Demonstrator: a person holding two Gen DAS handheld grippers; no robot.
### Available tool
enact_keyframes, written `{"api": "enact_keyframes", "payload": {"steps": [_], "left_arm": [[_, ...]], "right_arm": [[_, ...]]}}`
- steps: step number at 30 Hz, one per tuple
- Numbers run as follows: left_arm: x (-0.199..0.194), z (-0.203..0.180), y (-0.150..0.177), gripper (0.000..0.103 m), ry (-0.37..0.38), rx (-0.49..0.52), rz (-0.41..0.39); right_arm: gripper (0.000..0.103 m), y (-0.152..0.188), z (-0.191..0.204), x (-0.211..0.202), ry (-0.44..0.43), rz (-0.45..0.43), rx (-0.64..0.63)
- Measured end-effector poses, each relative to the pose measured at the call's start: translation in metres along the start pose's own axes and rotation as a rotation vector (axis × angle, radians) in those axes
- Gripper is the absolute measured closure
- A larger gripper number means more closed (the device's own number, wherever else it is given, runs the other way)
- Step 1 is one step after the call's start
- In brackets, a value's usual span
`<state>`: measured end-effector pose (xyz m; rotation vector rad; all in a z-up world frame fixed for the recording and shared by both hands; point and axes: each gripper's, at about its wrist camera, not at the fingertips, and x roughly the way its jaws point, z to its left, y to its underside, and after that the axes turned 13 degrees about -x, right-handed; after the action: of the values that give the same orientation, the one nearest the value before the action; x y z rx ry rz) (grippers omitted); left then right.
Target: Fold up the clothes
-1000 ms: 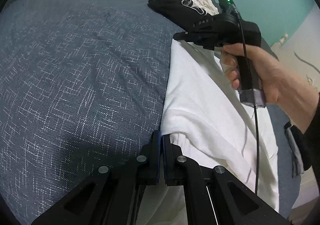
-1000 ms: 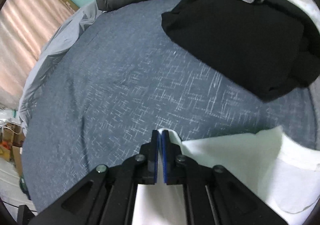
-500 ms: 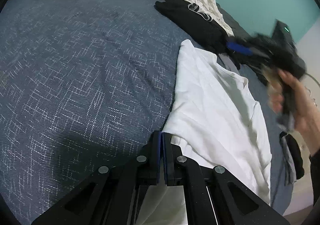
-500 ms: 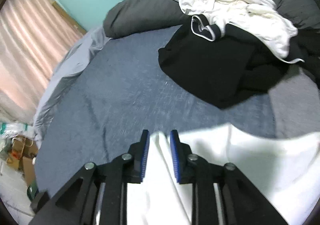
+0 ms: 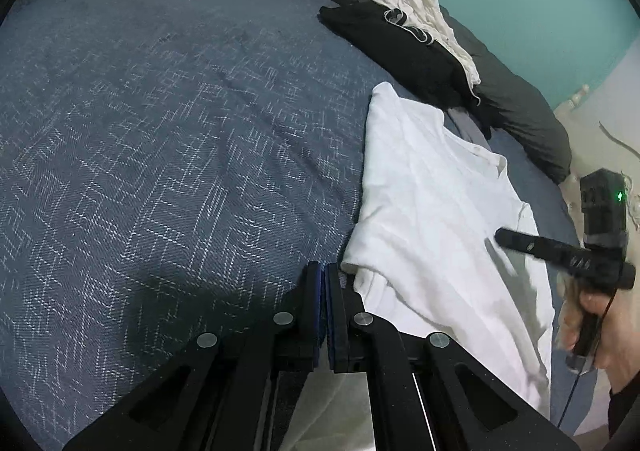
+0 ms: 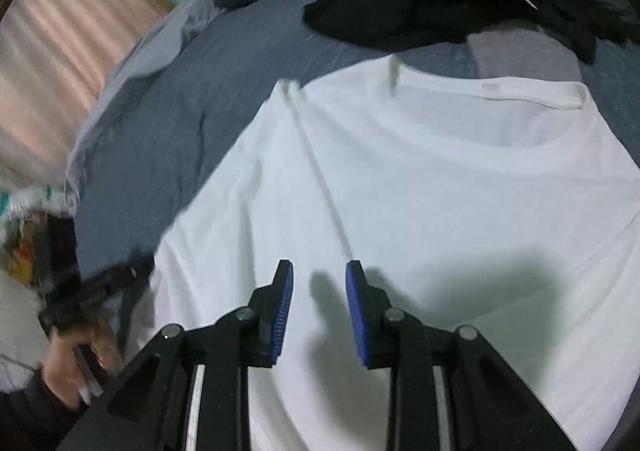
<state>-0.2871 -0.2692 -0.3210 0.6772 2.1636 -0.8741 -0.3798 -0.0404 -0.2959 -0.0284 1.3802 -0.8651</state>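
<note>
One white shirt (image 6: pixel 420 179) flat on blue bedspread (image 5: pixel 160 131). Left gripper (image 5: pixel 323 279) jaws closed at shirt's edge, grip on cloth unclear. Right gripper (image 6: pixel 319 279) above shirt, jaws opening, empty.

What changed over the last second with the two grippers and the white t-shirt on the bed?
The right gripper let go of the white t-shirt near its far edge and swung back over the shirt; its jaws are opening with nothing between them. The left gripper stayed shut at the shirt's near edge. The clothes pile did not move.
</note>
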Motion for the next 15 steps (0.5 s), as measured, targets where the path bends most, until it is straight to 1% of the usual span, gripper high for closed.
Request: {"api": "enact_keyframes", "payload": {"steps": [2,4,5,6,8,9,12,15], "left_arm": [[0.000,-0.001,-0.001,0.101,0.000,0.002,-0.002],[0.002,-0.001,-0.001,0.102,0.001,0.001,0.001],[0.004,-0.002,-0.002,0.101,0.001,0.001,0.002],[0.007,-0.003,-0.003,0.101,0.000,0.001,0.002],[0.005,-0.002,-0.002,0.101,0.001,0.000,0.005],[0.004,-0.001,-0.002,0.101,0.002,-0.001,0.005],[0.003,0.000,-0.002,0.102,0.001,-0.003,0.005],[0.003,0.000,-0.002,0.101,-0.001,-0.003,0.004]], "right_arm": [[0.076,0.004,0.009,0.007,0.046,0.029,-0.045],[0.077,0.006,0.010,0.011,0.066,0.038,-0.060],[0.083,0.007,0.011,0.013,0.077,0.042,-0.067],[0.092,0.007,0.010,0.014,0.087,0.048,-0.072],[0.099,0.008,0.008,0.014,0.108,0.051,-0.083],[0.101,0.008,0.006,0.013,0.111,0.046,-0.083],[0.103,0.008,-0.001,0.003,0.126,0.009,-0.060],[0.103,0.008,-0.016,-0.009,0.138,-0.035,-0.006]]}}
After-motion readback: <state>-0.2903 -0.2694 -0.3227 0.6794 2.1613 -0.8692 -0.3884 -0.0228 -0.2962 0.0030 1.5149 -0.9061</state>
